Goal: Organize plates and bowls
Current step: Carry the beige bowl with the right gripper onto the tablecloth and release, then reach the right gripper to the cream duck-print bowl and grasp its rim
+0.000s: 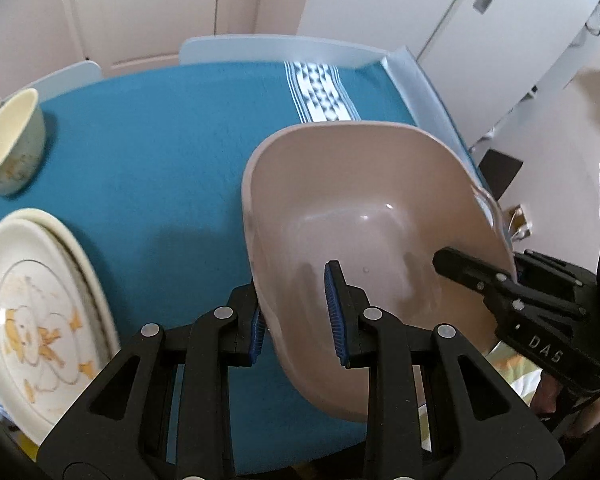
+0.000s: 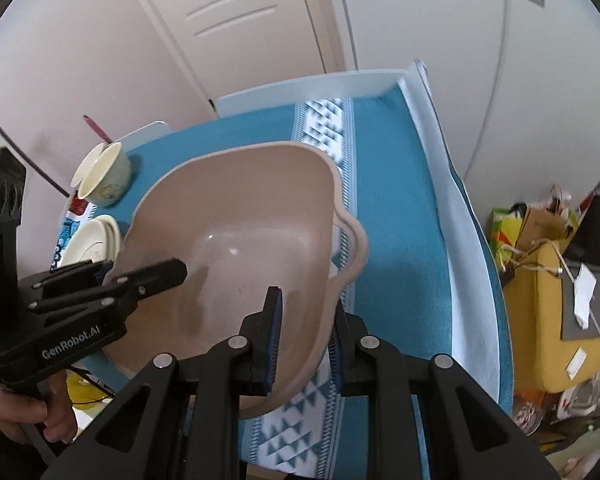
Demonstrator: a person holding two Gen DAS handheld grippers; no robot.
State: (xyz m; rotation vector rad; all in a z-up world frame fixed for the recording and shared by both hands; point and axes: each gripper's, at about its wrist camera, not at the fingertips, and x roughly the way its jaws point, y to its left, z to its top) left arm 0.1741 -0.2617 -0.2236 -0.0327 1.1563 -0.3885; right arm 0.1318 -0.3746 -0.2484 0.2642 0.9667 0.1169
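A beige plastic basin (image 1: 360, 216) is held above the teal tablecloth (image 1: 160, 160), empty and tilted. My left gripper (image 1: 296, 316) is shut on its left wall, one finger inside and one outside. My right gripper (image 2: 304, 332) is shut on the opposite wall of the basin (image 2: 240, 220) near its handle. Each gripper shows in the other's view: the right one (image 1: 500, 280), the left one (image 2: 112, 276). A stack of cream plates (image 1: 36, 312) with an orange cartoon print lies at the left. A cream bowl (image 1: 14, 140) stands further back; both also show in the right wrist view, plates (image 2: 92, 240) and bowl (image 2: 104, 172).
The table has a white raised edge (image 2: 440, 160) along its far and right sides. A white door (image 2: 240, 20) and cabinets stand behind. A yellow bag (image 2: 548, 320) and paper bags lie on the floor at the right.
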